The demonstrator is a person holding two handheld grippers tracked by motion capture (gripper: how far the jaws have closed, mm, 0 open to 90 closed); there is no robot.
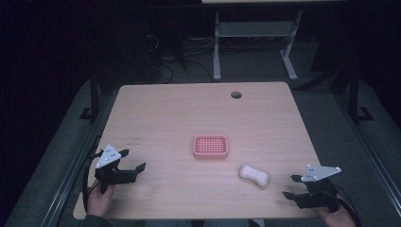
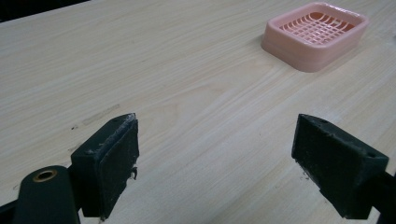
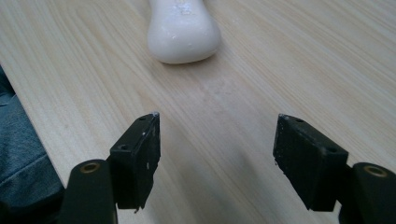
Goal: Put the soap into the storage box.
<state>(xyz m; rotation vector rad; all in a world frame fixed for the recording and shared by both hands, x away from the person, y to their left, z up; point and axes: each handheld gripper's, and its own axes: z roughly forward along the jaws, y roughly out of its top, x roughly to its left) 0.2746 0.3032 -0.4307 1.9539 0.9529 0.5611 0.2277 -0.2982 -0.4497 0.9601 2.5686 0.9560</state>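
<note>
both grippers, left (image 1: 133, 159) and right (image 1: 289, 186), gape empty over pale wood table (image 1: 179, 113); dark room behind.

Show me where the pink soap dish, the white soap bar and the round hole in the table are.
pink soap dish (image 1: 210, 146): high view, middle of its grid.
white soap bar (image 1: 254, 175): high view, its narrow middle.
round hole (image 1: 236, 94): high view, its dark centre.

On the table (image 1: 165, 113), the soap dish (image 1: 210, 147) sits mid-table; the soap bar (image 1: 254, 175) lies nearer the person, to its right.
</note>
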